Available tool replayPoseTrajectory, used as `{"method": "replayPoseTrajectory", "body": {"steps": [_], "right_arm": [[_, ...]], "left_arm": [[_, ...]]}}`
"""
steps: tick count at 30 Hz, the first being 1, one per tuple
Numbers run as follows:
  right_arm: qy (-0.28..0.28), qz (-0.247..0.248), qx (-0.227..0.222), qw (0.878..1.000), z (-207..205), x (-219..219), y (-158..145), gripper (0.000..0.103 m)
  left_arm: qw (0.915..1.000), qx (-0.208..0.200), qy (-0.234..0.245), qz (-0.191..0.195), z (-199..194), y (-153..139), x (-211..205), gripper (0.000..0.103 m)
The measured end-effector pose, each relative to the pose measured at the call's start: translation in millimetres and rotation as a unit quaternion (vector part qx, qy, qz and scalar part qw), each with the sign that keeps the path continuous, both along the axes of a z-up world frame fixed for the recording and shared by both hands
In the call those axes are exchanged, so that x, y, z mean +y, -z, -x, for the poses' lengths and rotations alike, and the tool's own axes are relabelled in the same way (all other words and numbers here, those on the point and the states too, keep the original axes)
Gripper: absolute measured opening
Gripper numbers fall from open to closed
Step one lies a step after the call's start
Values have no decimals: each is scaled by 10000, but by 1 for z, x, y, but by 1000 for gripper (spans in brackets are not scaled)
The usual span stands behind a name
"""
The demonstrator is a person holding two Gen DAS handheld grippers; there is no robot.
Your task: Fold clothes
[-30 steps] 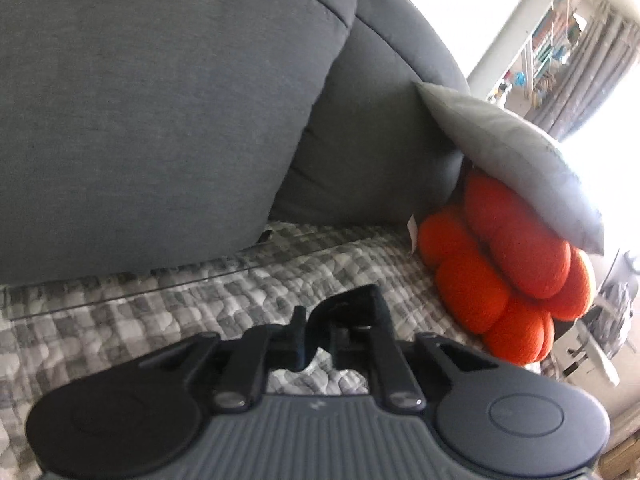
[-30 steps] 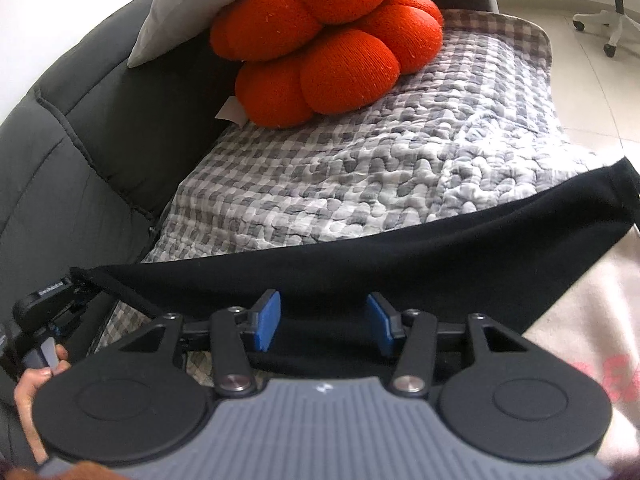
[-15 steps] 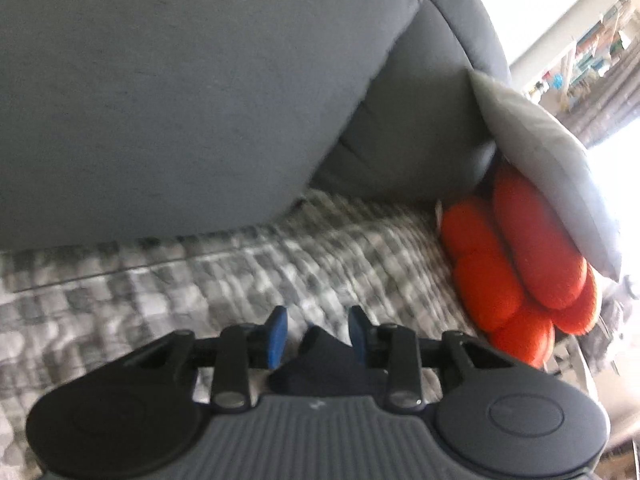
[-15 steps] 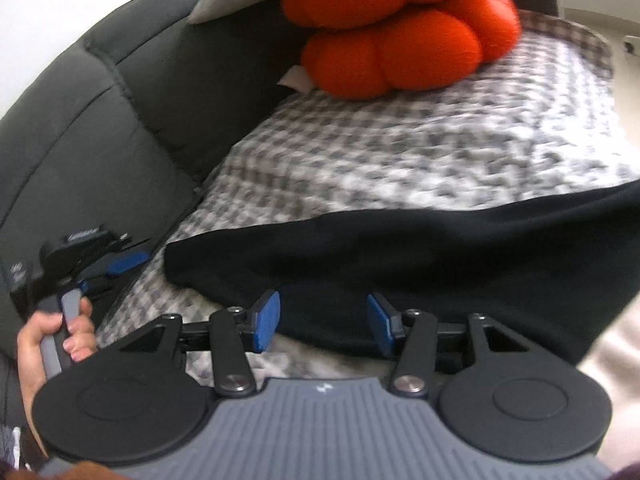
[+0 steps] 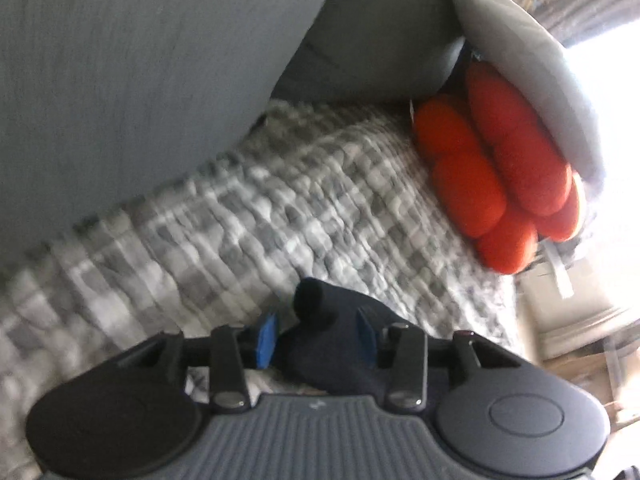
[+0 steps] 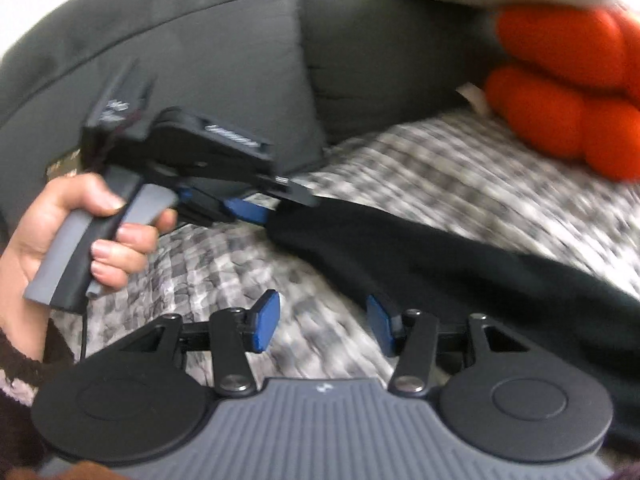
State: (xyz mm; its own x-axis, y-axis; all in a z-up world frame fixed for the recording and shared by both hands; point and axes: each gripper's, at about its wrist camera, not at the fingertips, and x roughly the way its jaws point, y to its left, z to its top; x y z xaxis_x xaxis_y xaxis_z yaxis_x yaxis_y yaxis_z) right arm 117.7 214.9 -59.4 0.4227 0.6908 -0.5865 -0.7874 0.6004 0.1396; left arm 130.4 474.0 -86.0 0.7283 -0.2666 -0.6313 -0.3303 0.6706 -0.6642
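I hold a gripper in each hand over the sofa seat, which is covered by a grey checked quilt (image 5: pixel 280 208). My left gripper (image 5: pixel 316 334) has just been opening its jaws; a bunched corner of the black garment (image 5: pixel 324 320) sits between the blue pads, which stand a little off the cloth on both sides, so nothing is pinched. From my right gripper's camera I see my left hand (image 6: pixel 76 236) wrapped around that tool's handle, its tip at the near corner of the black garment, which stretches away to the right across the quilt. My right gripper (image 6: pixel 322 322) stands about half open over the quilt with nothing between its pads; the garment's edge lies just beyond and to the right of its right finger. Further off, an orange knot cushion (image 5: pixel 500 172) leans under a pale grey pillow (image 5: pixel 528 68) against the dark grey back cushions (image 6: pixel 180 40)
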Motion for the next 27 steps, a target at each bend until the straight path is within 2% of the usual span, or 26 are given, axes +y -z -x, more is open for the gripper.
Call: {"method": "replayPoseTrajectory", "body": {"steps": [6, 10, 12, 16, 17, 18, 20, 24, 27], "right_arm": [[-378, 375, -592, 9968, 2, 40, 14, 47], [-538, 737, -1168, 9890, 3, 64, 16, 47], [-559, 862, -1304, 9861, 1, 74, 18, 47], [-476, 989, -1209, 9866, -12, 86, 25, 41], [-452, 966, -1211, 9869, -13, 86, 26, 30], [-429, 944, -1213, 9872, -15, 86, 27, 14], [-375, 859, -1155, 9889, -18, 85, 28, 5], [-310, 462, -711, 9959, -23, 70, 20, 4], [-377, 122, -351, 9986, -20, 58, 11, 4]], "left_arm": [[9981, -222, 58, 580, 2, 12, 13, 43], [9974, -278, 35, 664, 2, 15, 14, 43], [9970, -313, 60, 704, 2, 16, 16, 43], [9961, -352, 93, 799, 3, 18, 18, 43], [9959, -360, 94, 820, 3, 18, 19, 44], [9957, -368, 96, 839, 4, 18, 19, 45], [9956, -377, 125, 848, 3, 19, 19, 48], [9956, -412, 271, 794, 2, 17, 15, 57], [9957, -419, 275, 779, 1, 17, 13, 57]]}}
